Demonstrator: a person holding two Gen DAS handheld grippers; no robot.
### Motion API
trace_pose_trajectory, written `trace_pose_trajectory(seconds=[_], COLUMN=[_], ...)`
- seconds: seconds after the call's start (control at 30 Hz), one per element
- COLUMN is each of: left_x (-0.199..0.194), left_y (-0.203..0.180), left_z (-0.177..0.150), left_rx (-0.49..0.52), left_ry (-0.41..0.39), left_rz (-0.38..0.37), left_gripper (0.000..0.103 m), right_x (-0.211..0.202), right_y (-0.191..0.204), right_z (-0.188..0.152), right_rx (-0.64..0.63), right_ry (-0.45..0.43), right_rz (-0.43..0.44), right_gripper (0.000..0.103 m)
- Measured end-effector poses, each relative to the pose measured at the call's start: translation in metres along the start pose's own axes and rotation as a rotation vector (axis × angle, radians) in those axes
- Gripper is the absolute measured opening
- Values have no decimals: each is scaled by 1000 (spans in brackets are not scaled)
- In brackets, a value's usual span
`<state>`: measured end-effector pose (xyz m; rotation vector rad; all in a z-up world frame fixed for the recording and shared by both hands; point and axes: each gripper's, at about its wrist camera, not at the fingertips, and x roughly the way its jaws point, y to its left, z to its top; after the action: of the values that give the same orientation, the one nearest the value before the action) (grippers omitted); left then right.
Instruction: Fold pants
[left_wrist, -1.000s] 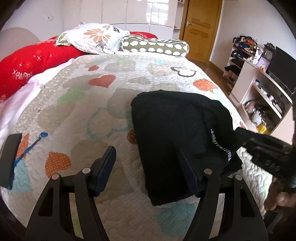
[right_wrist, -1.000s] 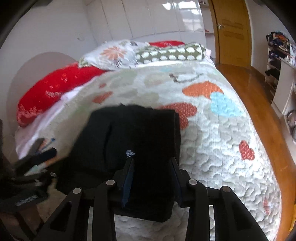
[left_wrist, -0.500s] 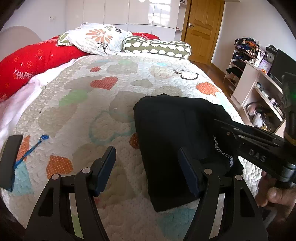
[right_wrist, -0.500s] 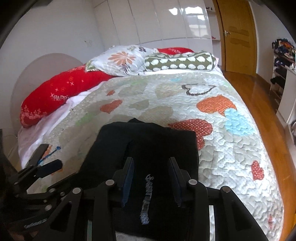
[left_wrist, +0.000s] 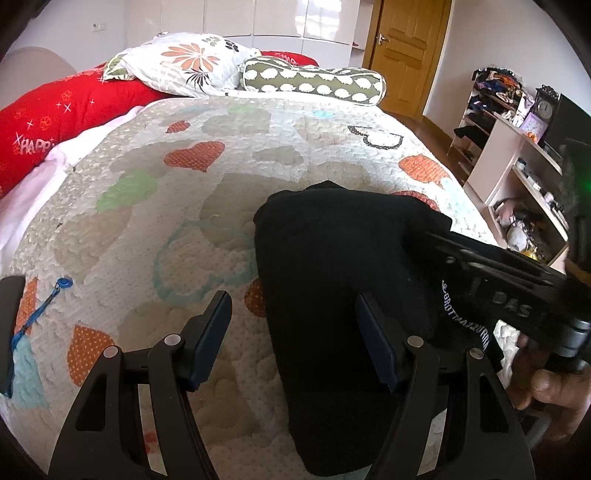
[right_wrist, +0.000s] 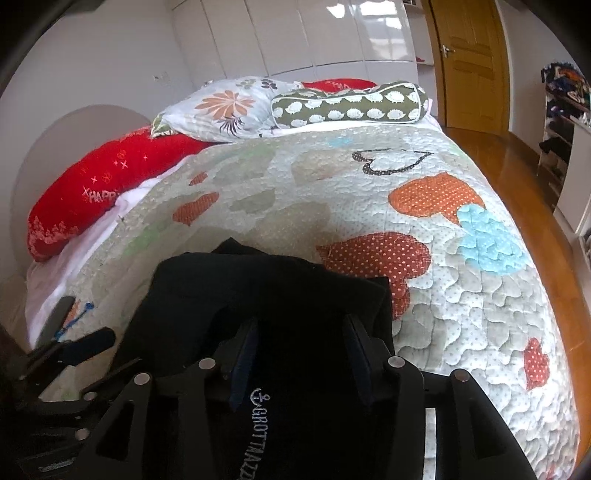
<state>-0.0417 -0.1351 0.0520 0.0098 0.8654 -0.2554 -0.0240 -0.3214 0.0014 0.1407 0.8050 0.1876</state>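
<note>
Most of the folding looks done: the black pants (left_wrist: 332, 280) lie as a compact, several-layered bundle on the heart-patterned quilt (left_wrist: 155, 206), near the foot edge of the bed, with the printed waistband lettering (right_wrist: 256, 432) on top at the near end. What seems left is squaring up the near end, where the waistband flap sits a little askew and one corner pokes out at the far side, then letting go.

The left gripper (left_wrist: 293, 332) stands wide open and holds nothing; one finger hovers over bare quilt, the other over the bundle's left part. The right gripper (right_wrist: 299, 358) is over the bundle with its jaws partly apart and dark cloth between them; whether it pinches that cloth cannot be told. In the left view it reaches in from the right across the waistband.

No container belongs to the task. The open shelves (left_wrist: 524, 206) by the wall hold small clutter too blurred to name, with clothes heaped on the rack (left_wrist: 491, 85) behind.
</note>
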Motion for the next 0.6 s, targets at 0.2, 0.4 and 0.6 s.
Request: trace_pose_trajectory(seconds=[0.2,0.4,0.6], left_x=[-10,-27,-48], left_y=[-1,-3,-7], left_z=[-7,-15,-20], left_rx=[-4,-16,-4], left_ry=[-1,-29,-72], left_rz=[5,19,40], left_gripper=[70,70,70], right_x=[-44,-78,-91], right_y=[4,7,24], right_z=[-10,-27,-36], right_rx=[0,4,-41], right_ry=[-55,-89,-103], right_rz=[-25,-31,-49], right_gripper=[46,47,49])
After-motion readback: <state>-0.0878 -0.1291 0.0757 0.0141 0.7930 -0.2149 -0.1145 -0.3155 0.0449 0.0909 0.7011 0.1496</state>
